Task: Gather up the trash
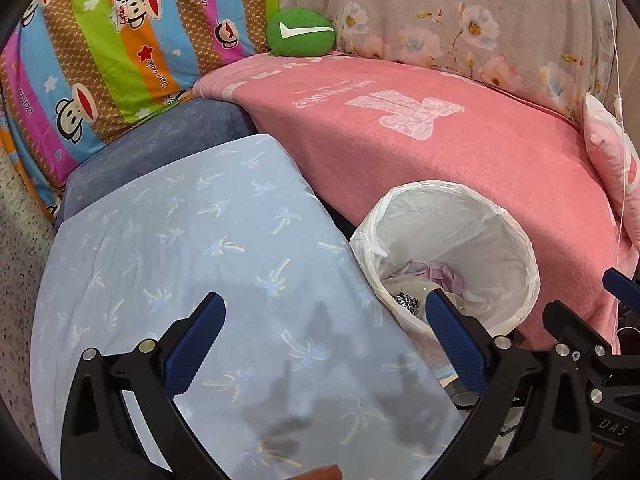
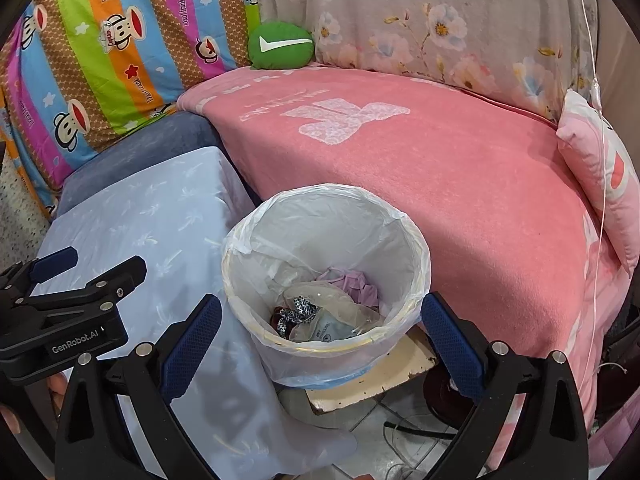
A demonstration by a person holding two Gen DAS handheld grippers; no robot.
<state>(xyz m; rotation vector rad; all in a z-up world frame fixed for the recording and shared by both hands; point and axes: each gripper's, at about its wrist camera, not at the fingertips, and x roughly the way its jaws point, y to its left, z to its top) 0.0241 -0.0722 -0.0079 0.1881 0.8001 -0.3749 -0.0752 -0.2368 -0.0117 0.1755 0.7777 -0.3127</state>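
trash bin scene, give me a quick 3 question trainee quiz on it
1. True or false: the trash bin has a plastic liner folded over its rim.
2. What does the bin stand between? A) blue palm-print cover and pink blanket B) two floral pillows C) two chairs
3. In one word, what state are the left tool and right tool in?

Key: 1 true; 2 A; 3 open, both holding nothing.

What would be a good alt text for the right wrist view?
A white-lined trash bin holding crumpled wrappers sits just ahead of the open, empty right tongs. A pink blanket lies behind it; a light blue cloth and the left tongs are at left.
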